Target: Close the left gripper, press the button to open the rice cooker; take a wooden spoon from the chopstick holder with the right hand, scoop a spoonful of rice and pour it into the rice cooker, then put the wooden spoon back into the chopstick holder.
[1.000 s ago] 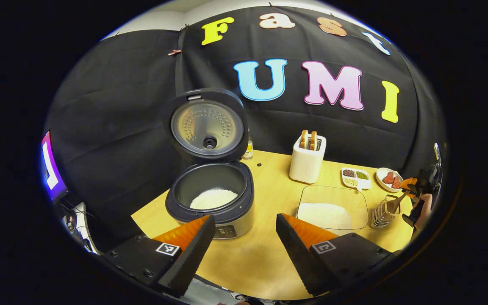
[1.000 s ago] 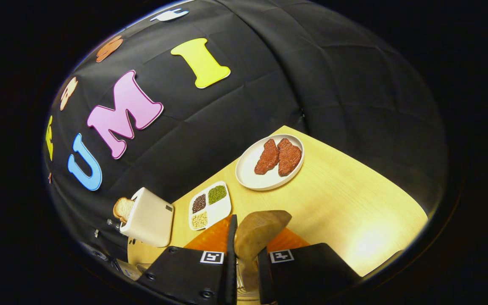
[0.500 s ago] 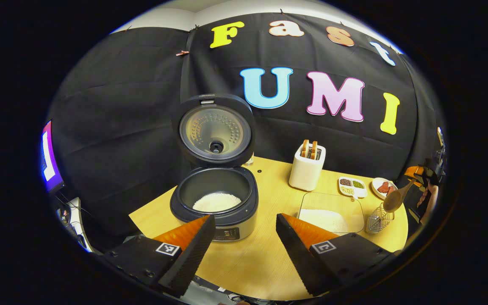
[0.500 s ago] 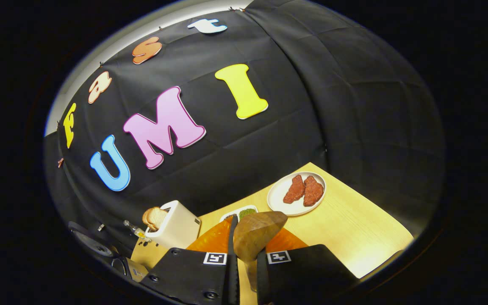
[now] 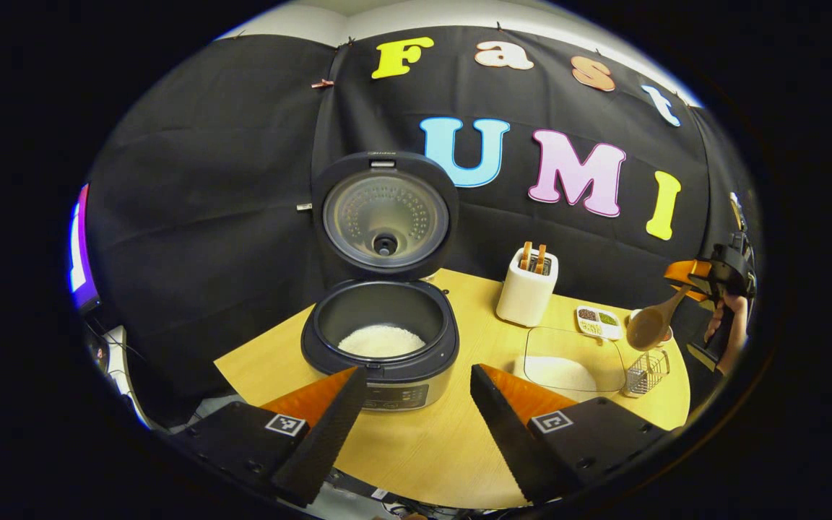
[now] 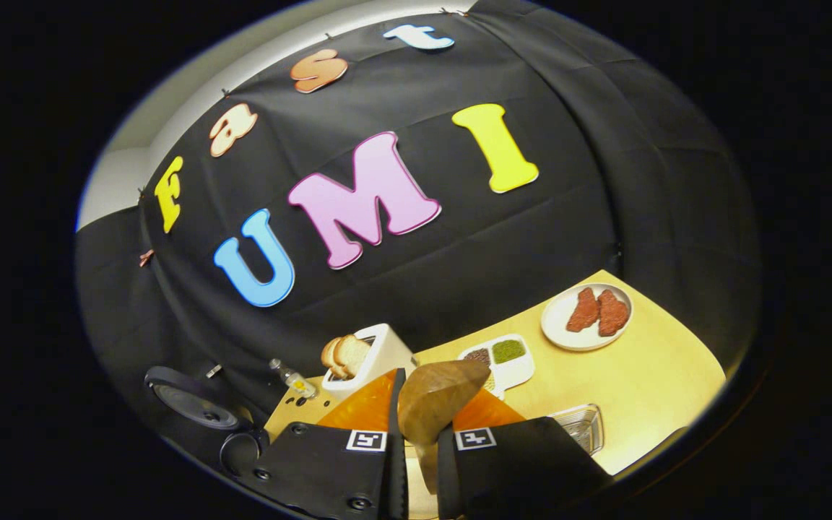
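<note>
While the right tool grips the spoon above the holder, the left tool gapes empty; at its 12 o'clock the cooker stands open on the worktop.

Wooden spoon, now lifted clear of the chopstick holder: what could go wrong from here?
1. The right gripper pinches the wooden spoon low on its handle, so the bowl could twist during the scoop.
2. The glass rice tray stands right beside the chopstick holder; a wide swing could knock the holder.
3. The rice cooker is well across the table, so grains may spill in transit.
</note>
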